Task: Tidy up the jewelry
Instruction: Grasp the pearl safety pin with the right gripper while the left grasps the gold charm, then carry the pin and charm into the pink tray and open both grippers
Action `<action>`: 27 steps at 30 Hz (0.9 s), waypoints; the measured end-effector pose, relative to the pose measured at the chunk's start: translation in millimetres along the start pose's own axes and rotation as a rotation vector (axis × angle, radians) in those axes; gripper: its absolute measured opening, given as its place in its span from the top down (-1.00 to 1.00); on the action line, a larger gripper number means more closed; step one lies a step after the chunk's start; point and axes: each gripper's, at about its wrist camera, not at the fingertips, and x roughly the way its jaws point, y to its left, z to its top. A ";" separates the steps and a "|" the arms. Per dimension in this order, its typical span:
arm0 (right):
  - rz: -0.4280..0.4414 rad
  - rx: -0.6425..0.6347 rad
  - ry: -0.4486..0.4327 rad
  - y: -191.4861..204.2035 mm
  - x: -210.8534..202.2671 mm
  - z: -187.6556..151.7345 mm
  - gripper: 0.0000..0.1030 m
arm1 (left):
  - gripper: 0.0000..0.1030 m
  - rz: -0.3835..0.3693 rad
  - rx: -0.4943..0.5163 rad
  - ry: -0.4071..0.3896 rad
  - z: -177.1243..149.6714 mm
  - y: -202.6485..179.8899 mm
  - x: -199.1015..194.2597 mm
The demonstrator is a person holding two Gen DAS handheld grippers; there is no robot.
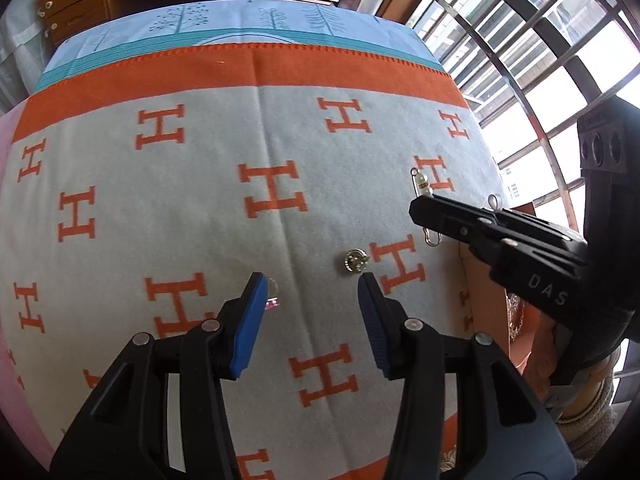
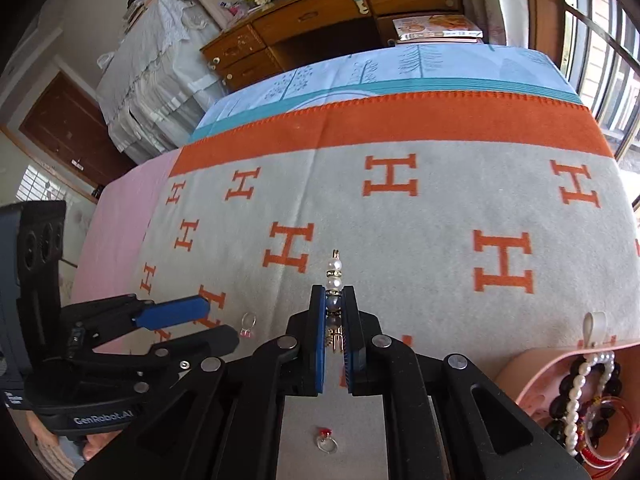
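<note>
Right wrist: jaws half-hide, seemingly, a beaded pin (image 2: 334,280).

A blanket (image 2: 440,208) covered the bed (image 2: 120,232). On it, a ring (image 2: 248,325) lay left of the beaded pin (image 2: 334,276), and a brooch (image 1: 355,261) sat between them. At the bed's right edge stood a tray (image 2: 532,376) with bracelets (image 2: 588,396) in it. Behind the bed's far edge stood a dresser (image 2: 320,20).
</note>
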 end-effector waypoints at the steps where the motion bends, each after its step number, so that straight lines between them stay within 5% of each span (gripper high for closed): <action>1: 0.009 0.019 -0.014 -6.7 -8.6 -1.1 0.87 | 0.15 -0.001 0.016 0.008 1.3 -7.6 4.8; 20: 0.067 0.077 -0.154 -37.2 -95.4 -39.7 0.87 | 0.16 0.108 0.062 0.094 20.0 -52.9 67.7; 27: 0.073 0.094 -0.172 -45.4 -110.2 -49.1 0.87 | 0.54 0.211 0.136 0.094 20.8 -73.2 77.3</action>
